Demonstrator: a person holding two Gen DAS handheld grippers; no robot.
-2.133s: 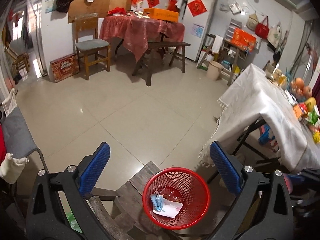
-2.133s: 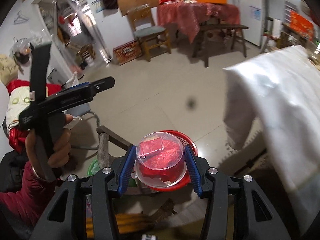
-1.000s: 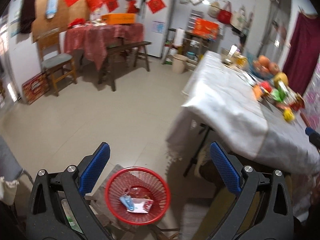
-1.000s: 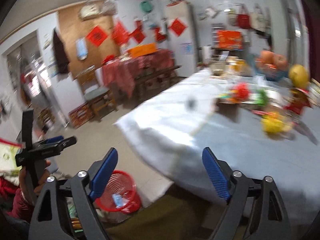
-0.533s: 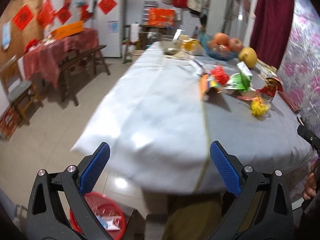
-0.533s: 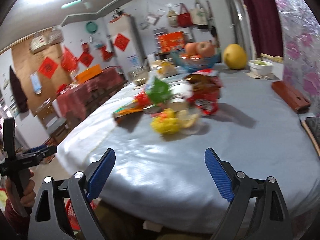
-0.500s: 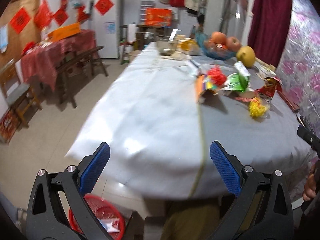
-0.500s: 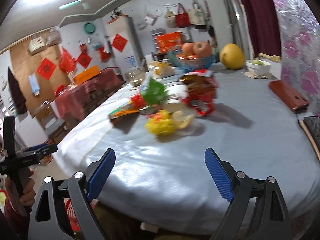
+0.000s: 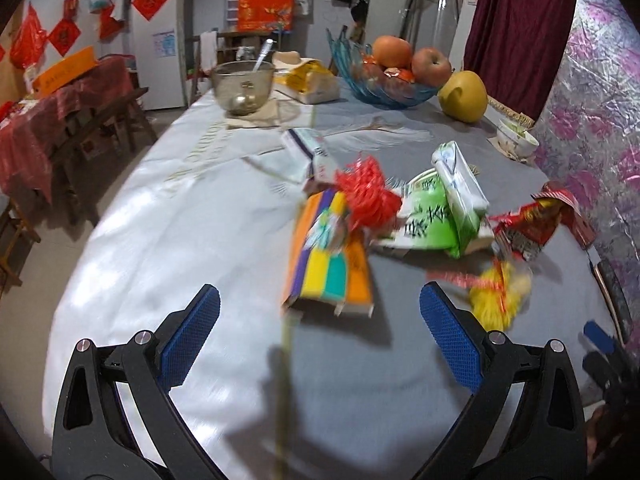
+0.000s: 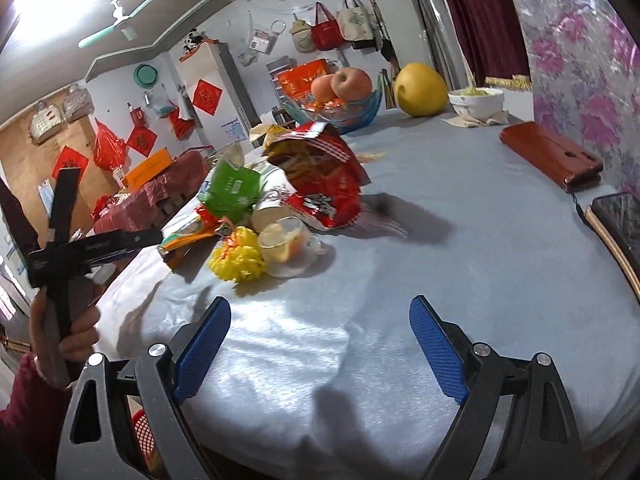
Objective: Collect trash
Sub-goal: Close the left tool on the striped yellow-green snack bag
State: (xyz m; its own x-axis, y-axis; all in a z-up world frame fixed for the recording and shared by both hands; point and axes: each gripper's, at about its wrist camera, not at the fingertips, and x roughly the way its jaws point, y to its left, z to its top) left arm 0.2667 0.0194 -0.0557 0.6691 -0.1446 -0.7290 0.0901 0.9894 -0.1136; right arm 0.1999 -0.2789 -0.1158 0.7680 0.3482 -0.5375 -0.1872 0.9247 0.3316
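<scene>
Two grippers hang over the near edge of the tablecloth-covered table (image 9: pixel 168 216), and I see both with jaws spread wide and nothing between them: my left gripper (image 9: pixel 319 334) points at the striped orange, yellow and teal carton (image 9: pixel 326 268), my right gripper (image 10: pixel 320 340) faces the trash heap from the other side. The trash sits in a loose pile around the middle of the tabletop, toward its right edge in the left wrist view. A red shredded-ribbon tuft (image 9: pixel 366 196) rests against the far end of the carton, with a green-and-white packet (image 9: pixel 440 208) just beside it. A torn red snack bag (image 10: pixel 320 180) stands open beyond a clear plastic cup (image 10: pixel 286 248), which touches a yellow pom-pom (image 10: pixel 238 256). Toward the far edge stand a blue glass fruit bowl (image 9: pixel 384 80) holding apples, a yellow pomelo (image 9: pixel 462 96) next to it, and a glass mixing bowl (image 9: pixel 242 86). A brown wallet (image 10: pixel 550 160) lies by the right edge. The red waste basket (image 10: pixel 142 432) peeks out below the near edge, mostly hidden behind my right gripper's frame.
</scene>
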